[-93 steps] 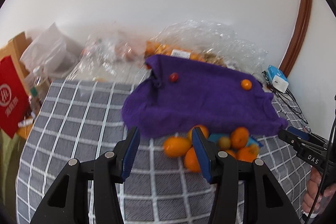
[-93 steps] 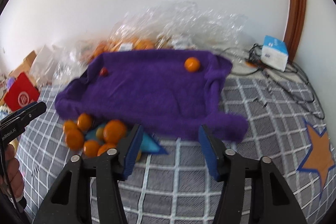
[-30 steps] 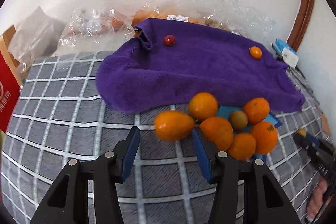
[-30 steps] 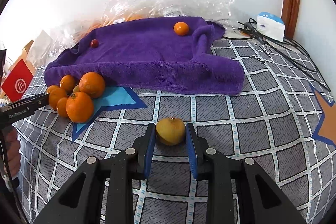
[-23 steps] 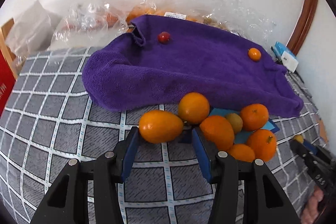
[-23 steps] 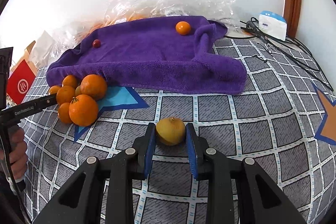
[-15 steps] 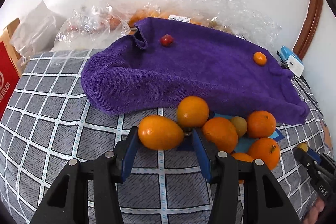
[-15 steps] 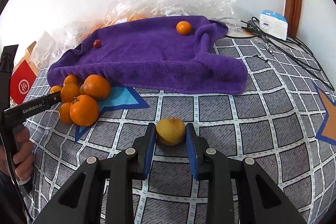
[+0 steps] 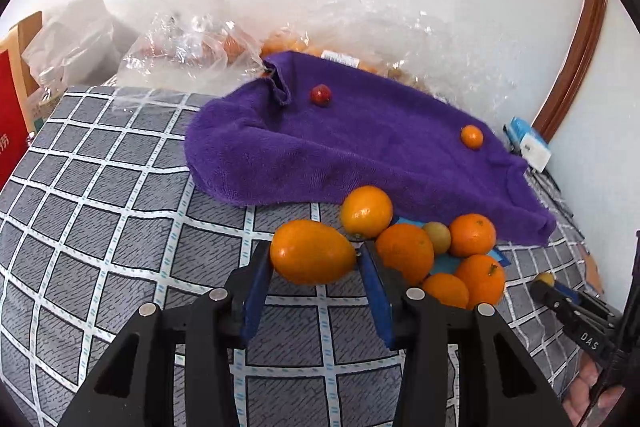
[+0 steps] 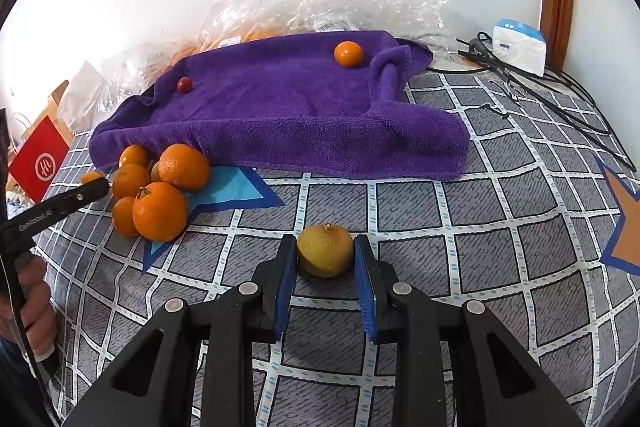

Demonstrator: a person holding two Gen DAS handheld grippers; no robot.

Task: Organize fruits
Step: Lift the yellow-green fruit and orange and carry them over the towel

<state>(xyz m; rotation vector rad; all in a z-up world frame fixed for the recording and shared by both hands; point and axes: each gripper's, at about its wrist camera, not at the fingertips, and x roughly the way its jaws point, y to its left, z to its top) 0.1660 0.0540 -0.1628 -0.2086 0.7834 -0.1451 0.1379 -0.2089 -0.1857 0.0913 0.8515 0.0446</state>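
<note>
An oblong orange [image 9: 312, 251] sits between the blue pads of my left gripper [image 9: 314, 261]. The jaws are closing and both pads touch it. Beside it lies a pile of several oranges [image 9: 404, 253] on a blue star patch, at the edge of a purple towel [image 9: 360, 147]. A red cherry tomato [image 9: 321, 95] and a small orange [image 9: 472, 137] rest on the towel. My right gripper [image 10: 325, 257] is shut on a yellow-brown round fruit [image 10: 325, 251] on the checked cloth. From the right wrist view the left gripper [image 10: 94, 187] shows at the pile's left.
Clear plastic bags of fruit [image 9: 192, 47] lie against the wall behind the towel. A red box [image 10: 38, 159] stands at the left. A white and blue box [image 10: 518, 45] and black cables [image 10: 540, 83] lie at the right. The grey checked cloth [image 10: 500, 227] covers the surface.
Three seconds ago both grippers stood open and empty. Over the last second the left jaws narrowed around the oblong orange, while the right gripper stayed shut on the yellow fruit.
</note>
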